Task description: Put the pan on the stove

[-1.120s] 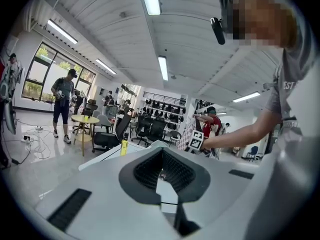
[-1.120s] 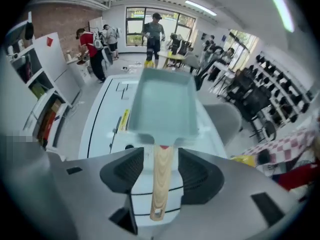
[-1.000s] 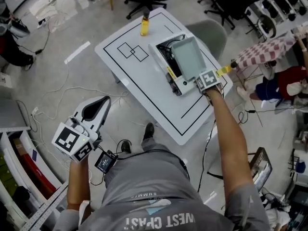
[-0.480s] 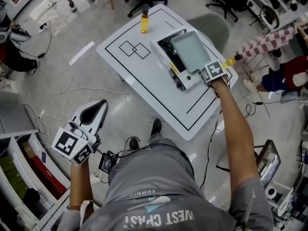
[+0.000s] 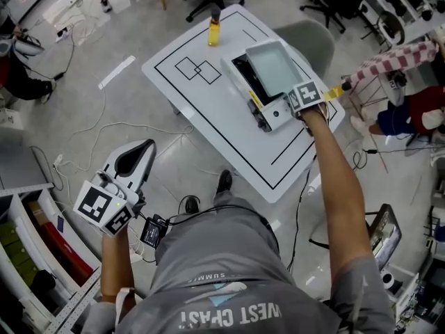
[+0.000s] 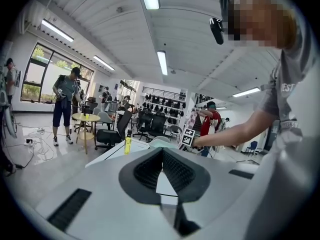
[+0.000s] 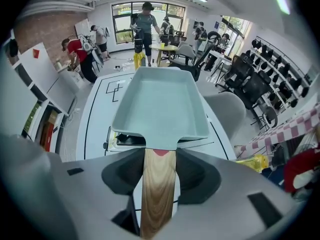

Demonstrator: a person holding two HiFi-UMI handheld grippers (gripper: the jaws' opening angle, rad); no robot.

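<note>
Ahead of you a white tabletop (image 5: 229, 117) carries black guide lines. Two overlapping squares (image 5: 198, 69) are drawn near its far corner, and a yellow bottle (image 5: 214, 33) stands upright just beyond them. A grey chair (image 5: 309, 39) stands at the far side, cables (image 5: 90, 127) trail across the floor to your left, and a checked cloth (image 5: 389, 56) lies off to the right. A person (image 6: 64, 104) stands by a round table (image 6: 86, 118) near the windows.

Matt pale-green pan (image 7: 159, 99), light grained wooden handle (image 7: 157, 189), smooth white table (image 5: 201, 110), glossy grey floor (image 5: 76, 103)
</note>
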